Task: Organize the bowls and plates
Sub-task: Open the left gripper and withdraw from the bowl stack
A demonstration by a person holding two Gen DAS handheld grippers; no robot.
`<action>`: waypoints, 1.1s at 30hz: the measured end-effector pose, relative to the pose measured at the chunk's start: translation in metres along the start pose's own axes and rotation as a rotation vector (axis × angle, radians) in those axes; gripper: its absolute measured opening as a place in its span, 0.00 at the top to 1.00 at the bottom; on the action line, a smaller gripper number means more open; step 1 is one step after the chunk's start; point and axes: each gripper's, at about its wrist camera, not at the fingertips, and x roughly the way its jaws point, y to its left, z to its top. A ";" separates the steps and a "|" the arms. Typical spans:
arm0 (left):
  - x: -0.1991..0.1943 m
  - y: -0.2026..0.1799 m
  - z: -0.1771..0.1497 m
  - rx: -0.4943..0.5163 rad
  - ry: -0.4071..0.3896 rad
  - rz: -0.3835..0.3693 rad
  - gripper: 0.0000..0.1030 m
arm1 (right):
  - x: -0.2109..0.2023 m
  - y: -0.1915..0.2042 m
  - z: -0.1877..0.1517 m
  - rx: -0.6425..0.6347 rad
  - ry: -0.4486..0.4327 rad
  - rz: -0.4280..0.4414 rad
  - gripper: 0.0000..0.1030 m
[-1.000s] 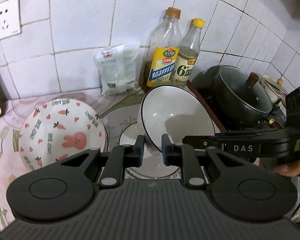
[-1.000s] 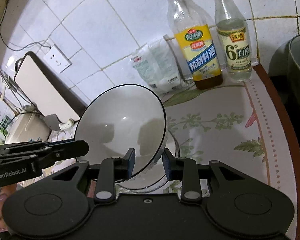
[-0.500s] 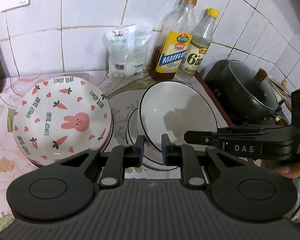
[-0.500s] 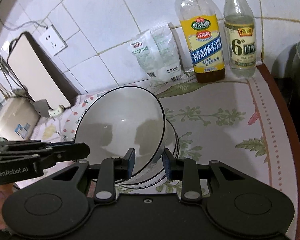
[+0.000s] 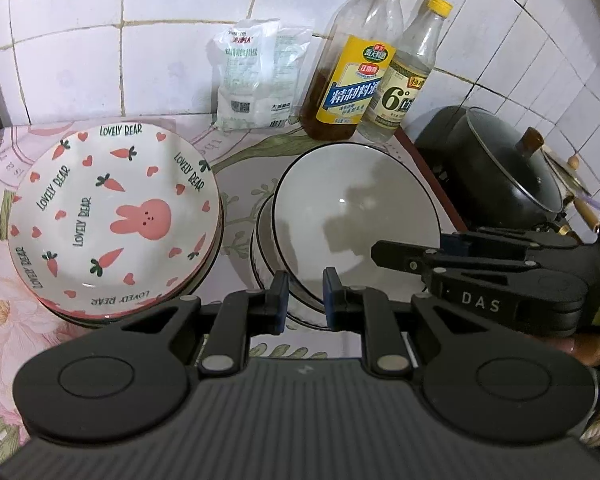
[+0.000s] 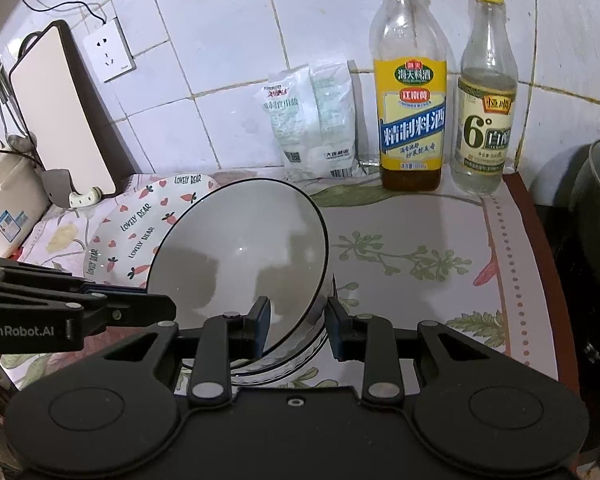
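1. White wall tiles (image 5: 160, 52) behind; floral cloth (image 6: 420, 240) on the counter.
2. Two bottles: yellow-label bottle (image 6: 412, 92), white-label bottle (image 6: 486, 112) marked "6°". Two salt bags (image 5: 256, 80).
3. Glossy white bowl (image 5: 352, 216), black rim, tilted over a stack of like bowls (image 5: 262, 248) (count unclear).
4. Left gripper (image 5: 305, 294) and right gripper (image 6: 296, 326) each pinch its near rim.
5. "LOVELY BEAR" plate (image 5: 112, 216) tops the plate stack beside it.

Bowl stack (image 6: 300, 344) mostly behind white bowl (image 6: 240, 256); pot (image 6: 596, 220) cut off at frame edge.
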 end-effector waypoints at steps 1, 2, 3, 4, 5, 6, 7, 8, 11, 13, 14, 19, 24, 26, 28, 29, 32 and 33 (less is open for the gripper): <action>0.000 0.000 0.000 0.009 0.002 -0.004 0.83 | 0.000 0.001 -0.001 -0.005 -0.002 -0.003 0.66; -0.001 0.001 0.000 0.004 0.006 -0.016 0.83 | 0.000 0.002 -0.002 -0.020 -0.005 -0.011 0.66; -0.002 0.002 0.000 0.002 0.008 -0.028 0.83 | 0.001 0.004 -0.003 -0.038 -0.006 -0.023 0.66; -0.004 0.001 -0.002 0.009 0.010 -0.038 0.81 | 0.001 0.004 -0.005 -0.043 -0.010 -0.029 0.66; -0.005 0.000 -0.003 0.013 0.009 -0.037 0.81 | 0.001 0.004 -0.007 -0.043 -0.014 -0.034 0.66; -0.007 0.000 -0.004 0.016 0.003 -0.030 0.81 | 0.001 0.004 -0.008 -0.044 -0.017 -0.035 0.66; -0.009 -0.002 -0.005 0.027 -0.007 -0.027 0.81 | 0.001 0.003 -0.008 -0.042 -0.020 -0.033 0.65; -0.012 -0.003 -0.006 0.036 -0.015 -0.024 0.81 | 0.000 0.002 -0.008 -0.035 -0.034 -0.023 0.65; -0.021 -0.005 -0.009 0.047 -0.032 -0.036 0.76 | -0.004 0.003 -0.009 -0.032 -0.050 -0.009 0.64; -0.028 -0.007 -0.011 0.054 -0.045 -0.034 0.75 | -0.008 0.005 -0.011 -0.034 -0.062 -0.010 0.62; -0.031 -0.007 -0.013 0.060 -0.052 -0.030 0.71 | -0.012 0.005 -0.012 -0.038 -0.070 -0.004 0.62; -0.046 -0.010 -0.024 0.086 -0.077 -0.017 0.57 | -0.038 0.013 -0.024 -0.073 -0.117 0.013 0.62; -0.060 -0.014 -0.036 0.108 -0.103 -0.011 0.52 | -0.065 0.024 -0.039 -0.123 -0.162 0.013 0.61; -0.065 -0.015 -0.042 0.114 -0.115 -0.012 0.50 | -0.074 0.029 -0.046 -0.151 -0.175 0.017 0.59; -0.070 -0.015 -0.047 0.116 -0.127 -0.012 0.49 | -0.081 0.034 -0.052 -0.177 -0.185 0.018 0.56; -0.072 -0.016 -0.050 0.117 -0.131 -0.013 0.49 | -0.084 0.036 -0.055 -0.190 -0.189 0.018 0.55; -0.076 -0.017 -0.057 0.126 -0.142 -0.017 0.47 | -0.089 0.044 -0.065 -0.226 -0.200 0.026 0.49; -0.077 -0.017 -0.059 0.132 -0.146 -0.017 0.46 | -0.091 0.046 -0.068 -0.233 -0.202 0.028 0.47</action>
